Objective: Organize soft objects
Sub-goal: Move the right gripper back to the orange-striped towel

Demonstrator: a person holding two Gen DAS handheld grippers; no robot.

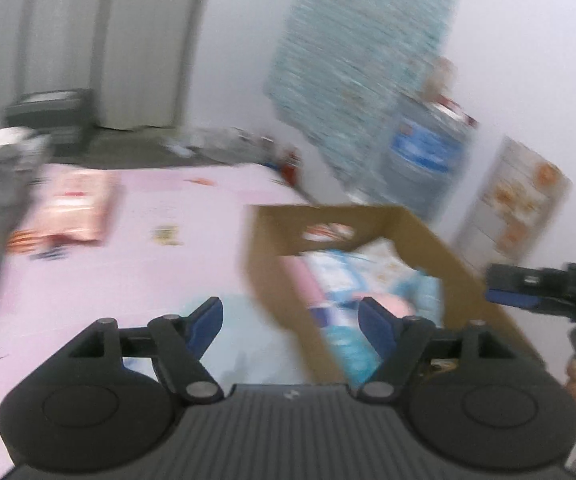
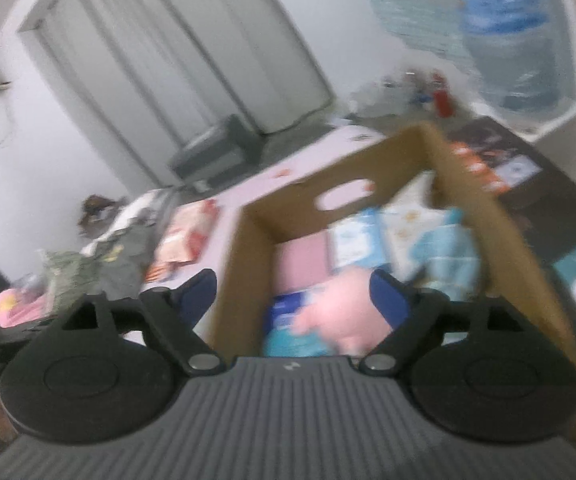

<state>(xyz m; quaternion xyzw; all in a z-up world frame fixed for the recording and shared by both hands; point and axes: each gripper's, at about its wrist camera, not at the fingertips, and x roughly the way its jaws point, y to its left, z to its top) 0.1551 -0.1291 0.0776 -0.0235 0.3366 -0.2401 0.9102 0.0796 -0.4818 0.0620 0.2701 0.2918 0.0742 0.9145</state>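
Note:
An open-topped cardboard box (image 1: 419, 232) stands on a pink tablecloth (image 1: 136, 272). It holds several soft packs, blue-and-white (image 1: 339, 276) and pink ones. My left gripper (image 1: 289, 320) hovers over the box's near left wall, open, with nothing gripped. A pale blue soft thing (image 1: 240, 332) lies on the cloth just below it. My right gripper (image 2: 292, 294) hangs open above the box (image 2: 248, 256). A pink soft thing (image 2: 339, 316) lies in the box under its fingers, apart from the pads. The right gripper (image 1: 527, 292) also shows at the right edge of the left wrist view.
An orange-pink packet (image 1: 76, 208) lies at the far left of the cloth, beside camouflage cloth (image 2: 100, 264). A big water bottle (image 1: 423, 152) stands behind the box, and a dark carton (image 2: 547, 208) lies to its right. Small bottles (image 2: 439, 96) crowd the back.

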